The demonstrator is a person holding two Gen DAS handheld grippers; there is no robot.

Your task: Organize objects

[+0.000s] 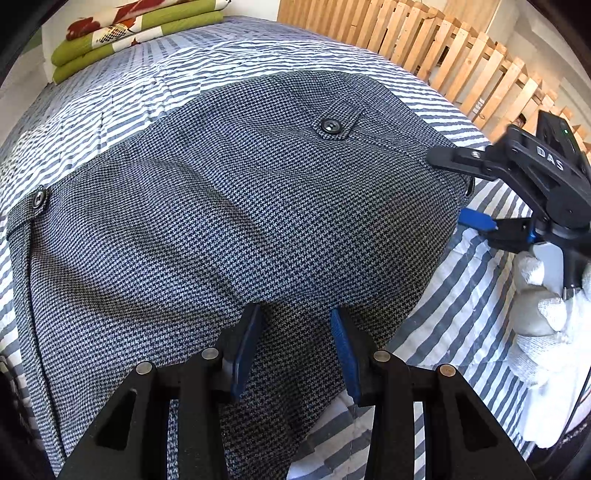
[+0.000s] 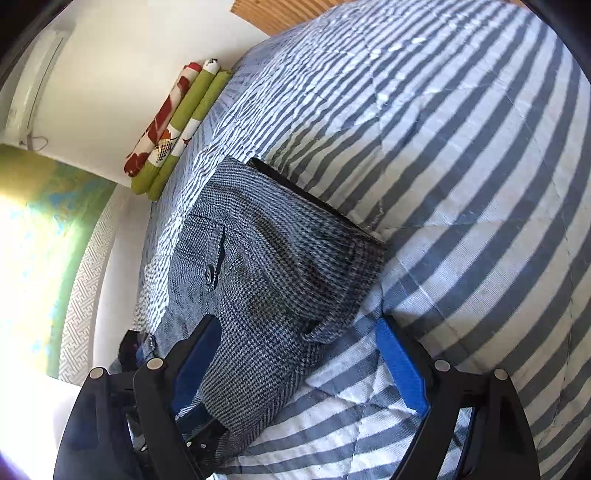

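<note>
Left wrist view: houndstooth trousers [image 1: 236, 206] spread flat on striped quilt [image 1: 122, 99], left gripper [image 1: 295, 325] half-open over fabric, pads not visibly pinching. Right gripper [image 2: 295, 347] wide open at trouser edge, gripping nothing. Folded green floral blanket [image 1: 122, 33] near the wall.

Left wrist view looked steeply down, close over the houndstooth garment [image 1: 236, 206]. Right wrist view, rolled sideways, faced across it from the right. Both shared garment and striped bedspread [image 2: 461, 155].
</note>
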